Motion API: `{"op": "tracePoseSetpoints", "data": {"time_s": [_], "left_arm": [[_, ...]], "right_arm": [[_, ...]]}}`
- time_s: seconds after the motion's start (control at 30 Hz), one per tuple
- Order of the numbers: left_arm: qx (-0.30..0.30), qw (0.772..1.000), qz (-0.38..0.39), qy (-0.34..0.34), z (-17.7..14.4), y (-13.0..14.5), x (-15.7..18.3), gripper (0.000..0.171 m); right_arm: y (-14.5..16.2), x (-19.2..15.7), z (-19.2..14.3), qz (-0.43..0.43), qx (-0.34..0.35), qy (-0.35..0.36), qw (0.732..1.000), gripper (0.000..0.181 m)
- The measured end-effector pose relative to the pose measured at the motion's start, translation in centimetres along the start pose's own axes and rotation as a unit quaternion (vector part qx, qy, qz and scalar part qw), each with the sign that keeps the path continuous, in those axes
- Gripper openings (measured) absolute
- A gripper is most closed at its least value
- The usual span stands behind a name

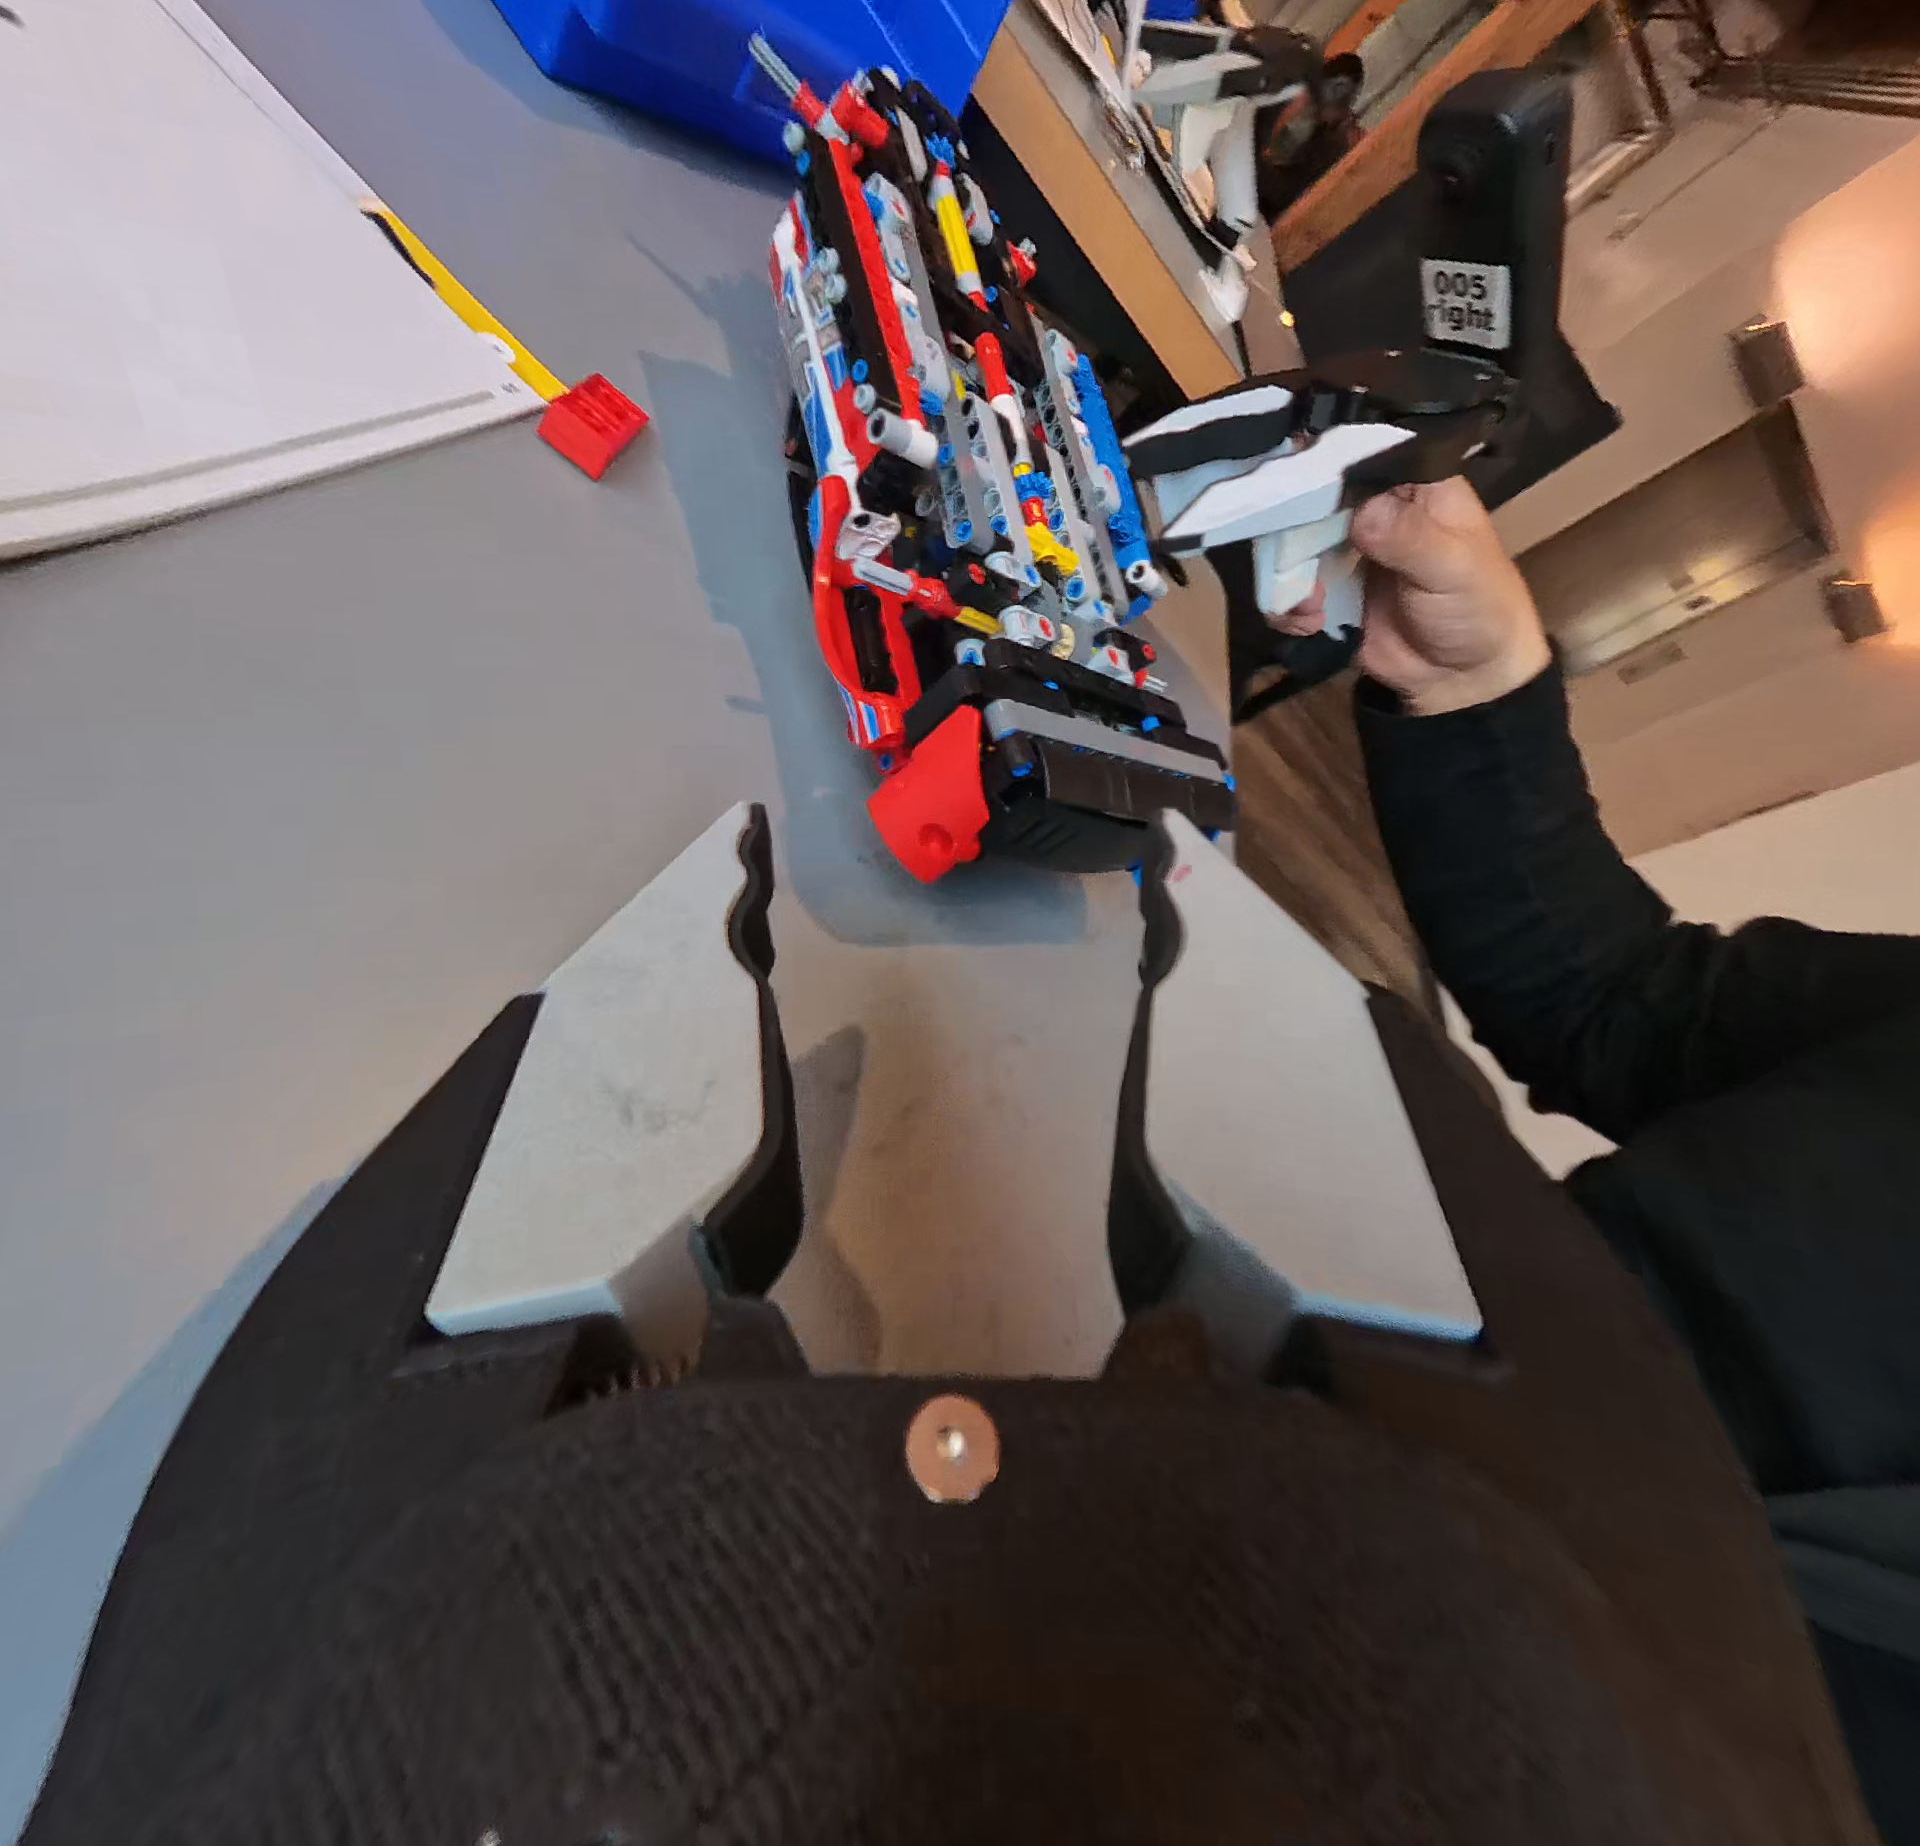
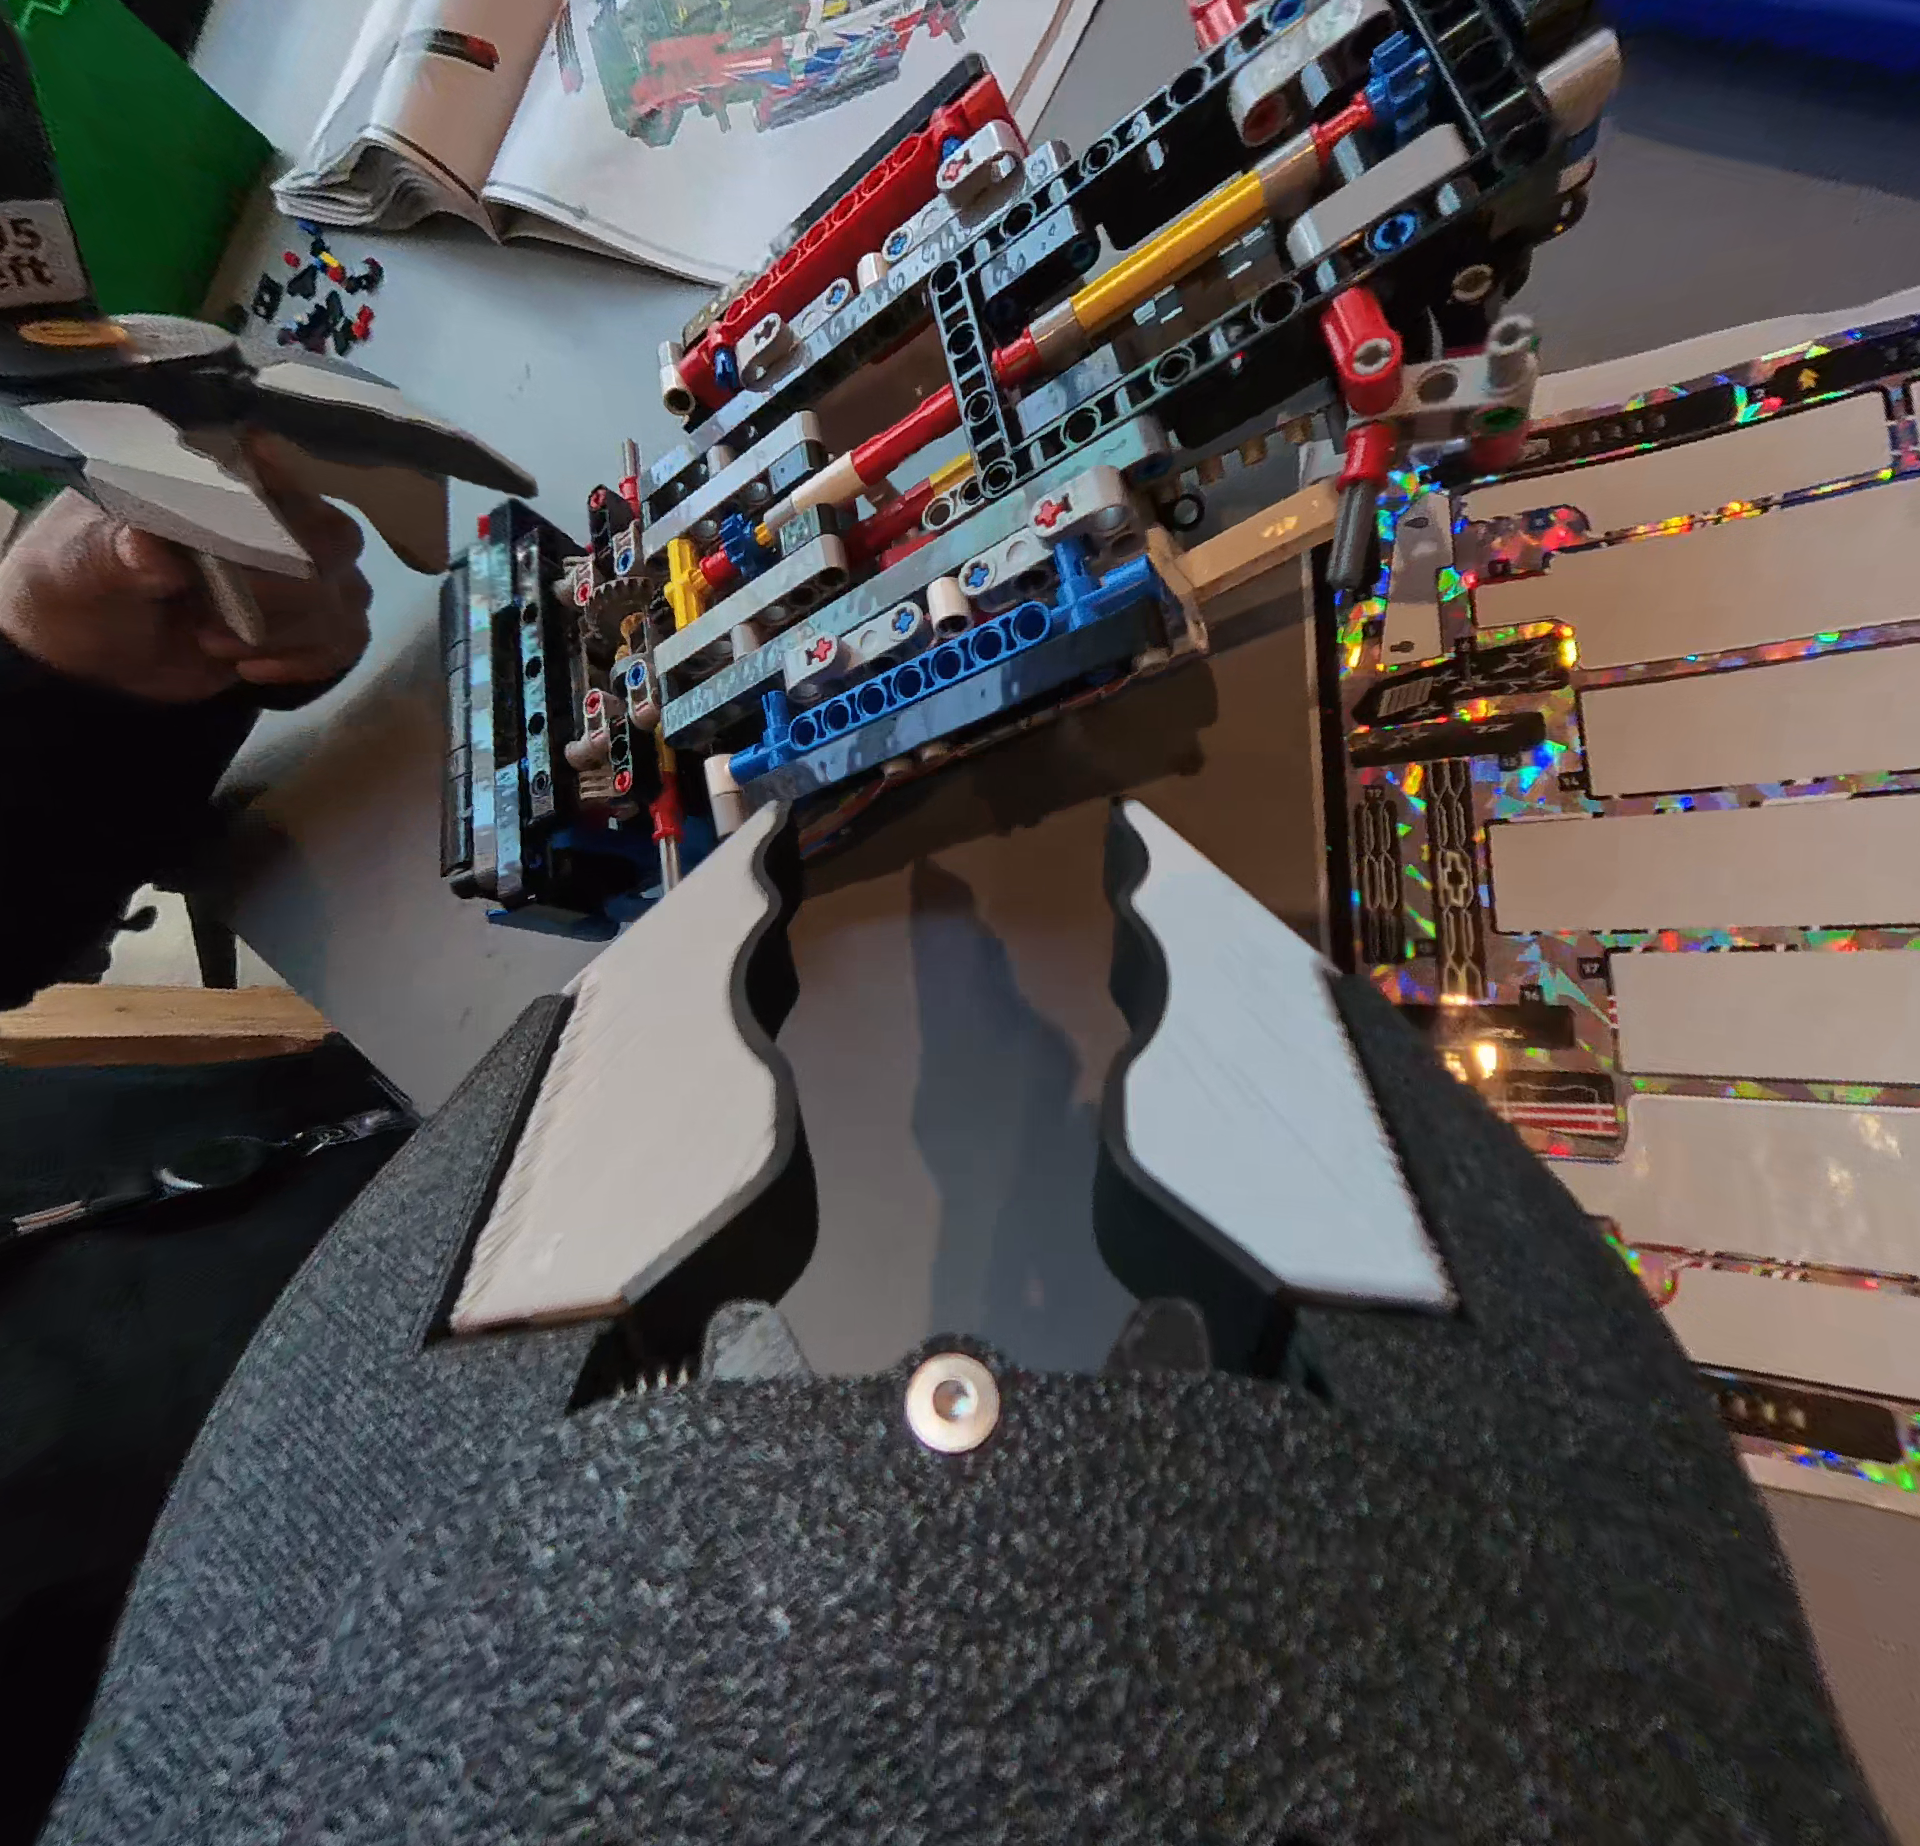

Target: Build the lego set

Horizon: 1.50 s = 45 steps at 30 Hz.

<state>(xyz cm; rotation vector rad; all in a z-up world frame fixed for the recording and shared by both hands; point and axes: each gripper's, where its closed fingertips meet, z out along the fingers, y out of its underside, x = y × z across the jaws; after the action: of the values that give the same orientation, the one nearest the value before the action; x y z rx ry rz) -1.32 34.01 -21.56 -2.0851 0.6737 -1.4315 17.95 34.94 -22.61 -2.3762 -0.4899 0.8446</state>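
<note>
1. Both tools are closing in on the lego model (image 1: 966, 466), which is lying on the grey table (image 1: 312, 757); the left gripper (image 1: 956, 861) is hanging spread and empty at the model's six o'clock end; the right gripper (image 2: 945, 830) is spread too, at its blue beam (image 2: 925, 674).
2. It looks like a between-pieces step; the next move is calling for a part, perhaps the loose red brick (image 1: 592, 425) at nine o'clock.
3. The small parts (image 2: 322, 300) are blurring together; the sticker sheet (image 2: 1662, 861) is running off frame at three o'clock.

Grey table (image 1: 312, 757): lego model (image 1: 977, 508), red brick (image 1: 592, 423) (loose), booklet (image 2: 582, 123).
</note>
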Motion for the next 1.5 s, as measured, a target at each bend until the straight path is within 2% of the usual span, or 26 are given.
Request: {"op": "tracePoseSetpoints", "data": {"time_s": [0.13, 0.33, 0.43, 0.57, 0.63, 0.7, 0.77, 0.93, 1.0, 1.07, 1.17, 1.23, 1.3, 1.37, 1.43, 1.5], "left_arm": [[-0.045, 0.998, -0.036, 0.036, 1.9, 0.6, 0.0, 0.076], [-0.064, 0.994, -0.068, 0.055, 3.2, 1.1, -0.2, 0.077], [-0.070, 0.991, -0.087, 0.071, 3.6, 1.2, -0.2, 0.076], [-0.088, 0.988, -0.093, 0.082, 4.3, 1.5, 0.2, 0.068], [-0.099, 0.987, -0.090, 0.087, 4.7, 1.6, 0.4, 0.062], [-0.110, 0.987, -0.083, 0.078, 5.0, 1.8, 0.3, 0.061], [-0.121, 0.987, -0.079, 0.070, 5.2, 2.1, 0.3, 0.061], [-0.115, 0.987, -0.089, 0.065, 3.7, 1.6, 0.0, 0.057], [-0.106, 0.989, -0.088, 0.050, 2.2, 1.1, -0.9, 0.058], [-0.094, 0.990, -0.098, 0.038, 0.4, 0.7, -1.6, 0.064], [-0.082, 0.991, -0.102, 0.014, -2.2, 0.8, -2.1, 0.073], [-0.071, 0.992, -0.107, -0.002, -3.2, 1.4, -2.0, 0.073], [-0.080, 0.990, -0.112, -0.001, -3.1, 2.5, -1.6, 0.075], [-0.088, 0.988, -0.129, 0.010, -2.1, 3.1, -1.1, 0.081], [-0.090, 0.984, -0.147, 0.032, -0.8, 3.1, -0.5, 0.081], [-0.088, 0.979, -0.177, 0.058, 0.3, 3.2, 0.5, 0.083]], "right_arm": [[-0.1, 0.4, 0.4, 0.036, -0.021, -0.024, 0.999, 0.064], [-1.3, 1.5, -0.5, 0.075, -0.018, -0.041, 0.996, 0.068], [-0.9, 1.9, 1.0, 0.110, -0.055, -0.061, 0.991, 0.075], [-0.7, 0.4, 2.4, 0.122, -0.069, -0.099, 0.985, 0.078], [-0.7, -0.2, 3.0, 0.121, -0.068, -0.108, 0.984, 0.075], [-0.9, -1.4, 3.3, 0.129, -0.058, -0.134, 0.981, 0.065], [-0.8, -1.8, 3.7, 0.133, -0.043, -0.135, 0.981, 0.063], [0.0, -3.8, 4.0, 0.173, 0.010, -0.143, 0.974, 0.060], [1.5, -6.8, 4.2, 0.165, -0.005, -0.181, 0.969, 0.052], [3.1, -9.3, 4.1, 0.150, -0.024, -0.202, 0.968, 0.055], [4.8, -11.0, 2.0, 0.097, -0.056, -0.208, 0.972, 0.055], [4.2, -8.6, -0.4, 0.059, -0.052, -0.151, 0.985, 0.056], [1.6, -3.9, -3.1, 0.054, -0.017, -0.087, 0.995, 0.058], [-1.9, 0.6, -5.0, 0.062, 0.026, -0.056, 0.996, 0.066], [-4.4, 3.2, -5.1, 0.061, 0.030, -0.073, 0.995, 0.067], [-5.7, 5.8, -3.7, 0.067, -0.007, -0.062, 0.996, 0.074]]}}
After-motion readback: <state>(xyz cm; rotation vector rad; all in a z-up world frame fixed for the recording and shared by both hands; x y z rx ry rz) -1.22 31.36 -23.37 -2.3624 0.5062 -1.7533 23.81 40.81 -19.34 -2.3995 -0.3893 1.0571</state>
